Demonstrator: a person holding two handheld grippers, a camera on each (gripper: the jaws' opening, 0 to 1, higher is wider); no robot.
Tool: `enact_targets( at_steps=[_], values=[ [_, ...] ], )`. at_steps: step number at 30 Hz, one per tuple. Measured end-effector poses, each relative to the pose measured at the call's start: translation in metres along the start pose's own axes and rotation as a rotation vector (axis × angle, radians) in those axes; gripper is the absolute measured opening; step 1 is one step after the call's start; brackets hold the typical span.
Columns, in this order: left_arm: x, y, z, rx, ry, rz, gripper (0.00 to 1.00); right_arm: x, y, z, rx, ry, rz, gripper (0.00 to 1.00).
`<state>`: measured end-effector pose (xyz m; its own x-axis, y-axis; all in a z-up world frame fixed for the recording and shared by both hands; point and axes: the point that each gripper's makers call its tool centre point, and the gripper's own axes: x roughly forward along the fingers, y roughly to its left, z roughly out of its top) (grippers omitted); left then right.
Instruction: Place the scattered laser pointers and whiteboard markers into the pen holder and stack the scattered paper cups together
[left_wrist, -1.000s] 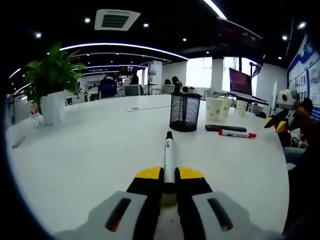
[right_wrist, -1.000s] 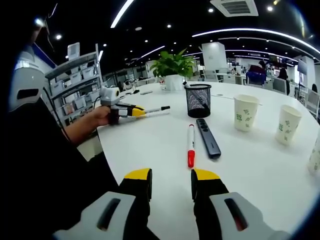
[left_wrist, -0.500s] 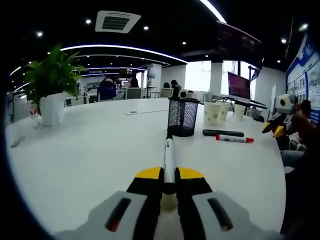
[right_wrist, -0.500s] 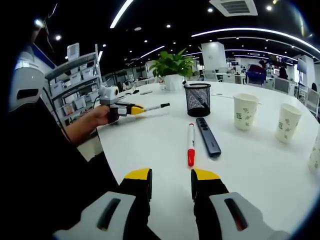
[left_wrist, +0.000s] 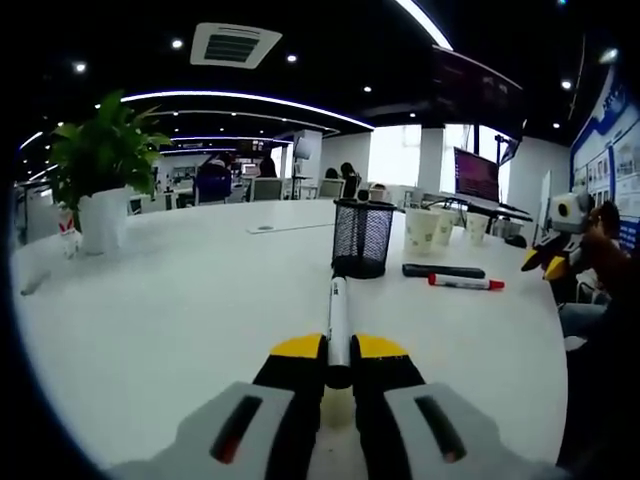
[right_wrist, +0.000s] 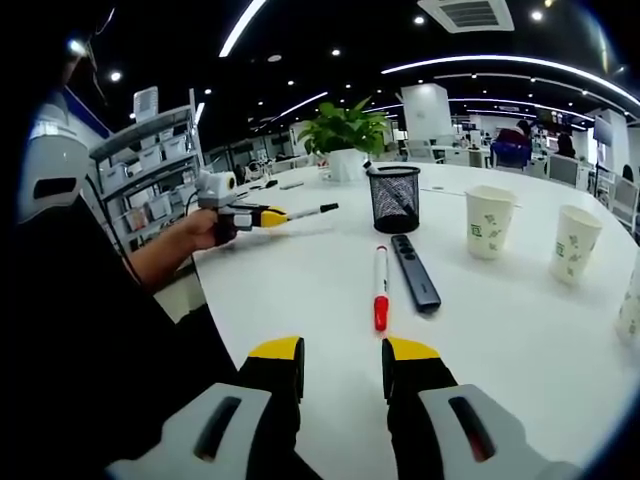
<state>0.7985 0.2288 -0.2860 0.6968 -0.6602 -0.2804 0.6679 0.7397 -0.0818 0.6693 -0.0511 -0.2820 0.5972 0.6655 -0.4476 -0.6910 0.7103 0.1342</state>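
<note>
black mesh pen holder (right_wrist: 396, 200), red-capped white marker (right_wrist: 381, 288), black laser pointer (right_wrist: 415, 273), white green-printed cups (right_wrist: 489, 224).

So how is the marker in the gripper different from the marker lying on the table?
The held marker has a black cap; the table marker has a red one. The held marker is clamped in the left gripper above the table; the table marker lies flat beside the remote-like pointer. Both have white barrels.

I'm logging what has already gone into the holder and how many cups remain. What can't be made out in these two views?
- Pen holder contents: dark mesh hides them in both views.
- Cup count: the rightmost paper cup is cut by the right gripper view's edge.
- Cup print: too small to read.
- Marker in the left claw: rear end hidden between the jaws.
</note>
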Motion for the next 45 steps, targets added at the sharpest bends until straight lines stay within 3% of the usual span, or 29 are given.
enact_targets(
  at_steps=[20, 45],
  values=[
    [-0.006, -0.007, 0.021, 0.010, -0.041, -0.012, 0.13, -0.003, 0.000, 0.003, -0.012, -0.005, -0.001, 0.34],
    [-0.009, -0.009, 0.035, 0.001, -0.049, -0.011, 0.13, -0.004, 0.002, 0.003, -0.009, -0.010, 0.000, 0.34]
  ],
)
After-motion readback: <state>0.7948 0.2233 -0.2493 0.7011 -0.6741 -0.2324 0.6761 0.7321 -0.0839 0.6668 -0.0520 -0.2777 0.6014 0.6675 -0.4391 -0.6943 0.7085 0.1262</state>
